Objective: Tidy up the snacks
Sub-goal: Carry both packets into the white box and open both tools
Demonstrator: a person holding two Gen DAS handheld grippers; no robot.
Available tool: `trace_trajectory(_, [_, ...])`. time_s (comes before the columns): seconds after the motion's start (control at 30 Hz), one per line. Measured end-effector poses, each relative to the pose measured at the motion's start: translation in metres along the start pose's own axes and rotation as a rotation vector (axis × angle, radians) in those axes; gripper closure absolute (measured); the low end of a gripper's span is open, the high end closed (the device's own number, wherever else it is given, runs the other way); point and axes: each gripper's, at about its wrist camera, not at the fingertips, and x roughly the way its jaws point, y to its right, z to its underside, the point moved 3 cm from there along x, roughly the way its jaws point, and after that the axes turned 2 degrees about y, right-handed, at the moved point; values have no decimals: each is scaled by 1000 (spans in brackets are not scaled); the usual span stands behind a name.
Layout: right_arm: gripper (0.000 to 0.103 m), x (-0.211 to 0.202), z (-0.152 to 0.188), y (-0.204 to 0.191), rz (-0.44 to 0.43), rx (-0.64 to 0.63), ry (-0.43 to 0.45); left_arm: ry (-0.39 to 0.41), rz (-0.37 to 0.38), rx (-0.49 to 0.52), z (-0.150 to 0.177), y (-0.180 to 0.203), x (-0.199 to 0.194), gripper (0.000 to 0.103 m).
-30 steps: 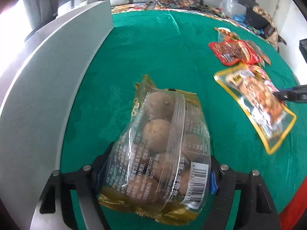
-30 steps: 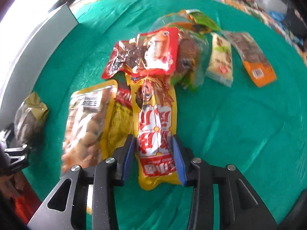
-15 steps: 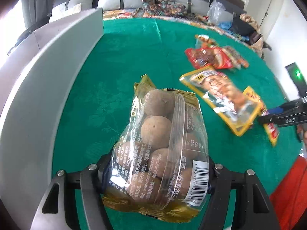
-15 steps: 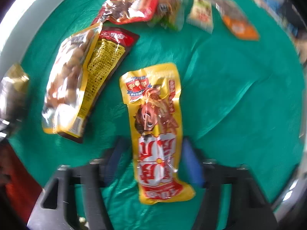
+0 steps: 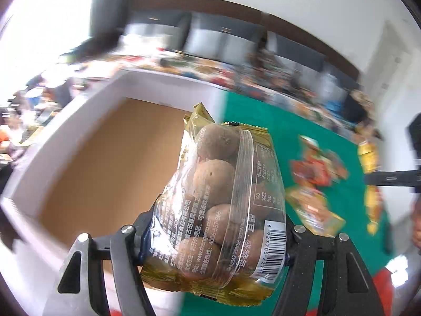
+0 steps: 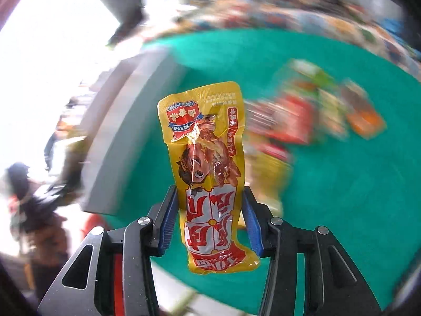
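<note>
**A:** Jaws first. The left gripper [image 5: 210, 239] is clamped wide across the lower part of a clear bag of round brown snacks [image 5: 223, 200], which stands up out of the grip, lifted clear of the tabletop [image 5: 263, 121]. The right gripper [image 6: 209, 223] has a long yellow pouch [image 6: 208, 173] between its blue pads [image 6: 168, 221]. Those jaws have just been opening and then easing in a touch, and the pads sit at the pouch's side edges, with the pouch raised off the green cloth.

**B:** How would each handle?

**A:** By the look of them, the bag is crinkly film around hard, loose balls, bulky and likely to shift, so a hold low across the filled body suits it. The pouch looks light, flat and glossy — probably slippery, and gripped by its thin edges it could buckle or slide. A pinch across its flat faces would seem surer.

**B:** And beyond the two hands?

**A:** Just past the bag is an open box [image 5: 113, 158], white-walled with a brown floor, nothing visible inside. Its near wall [image 5: 31, 184] is the edge to clear. Further right, other packets [image 5: 315, 168] lie scattered on the green — red, yellow and orange, blurred. The other gripper's dark bar [image 5: 392, 179] reaches in at the frame's right. At the far side the room is smeared, with nothing legible.
</note>
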Motion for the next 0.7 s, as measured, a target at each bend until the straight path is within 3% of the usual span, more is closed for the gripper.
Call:
trace_trajectory(0.1, [54, 26, -35, -100, -191, -61, 2, -27, -164, -31, -9, -59, 5, 35])
trace_trajectory(0.17, [53, 46, -44, -151, -277, -76, -13, -54, -232, -41, -6, -86, 12, 34])
trace_trajectory(0.3, [48, 97, -59, -217, -354, -73, -21, -95, -317, -77, 1, -128, 19, 17])
trace_trajectory(0.37, [32, 120, -62, -226, -353, -35, -26, -76, -329, -102, 5, -136, 15, 13])
trace_trajectory(0.5, [32, 125, -64, -189, -344, 10, 18, -12, -277, -134, 4, -127, 2, 13])
trace_trajectory(0.63, [32, 95, -78, -99, -135, -66, 122, 73, -149, -77, -9, -75, 2, 13])
trace_trajectory(0.7, [32, 84, -65, -33, 37, -107, 172, 98, -143, -16, -13, -46, 6, 13])
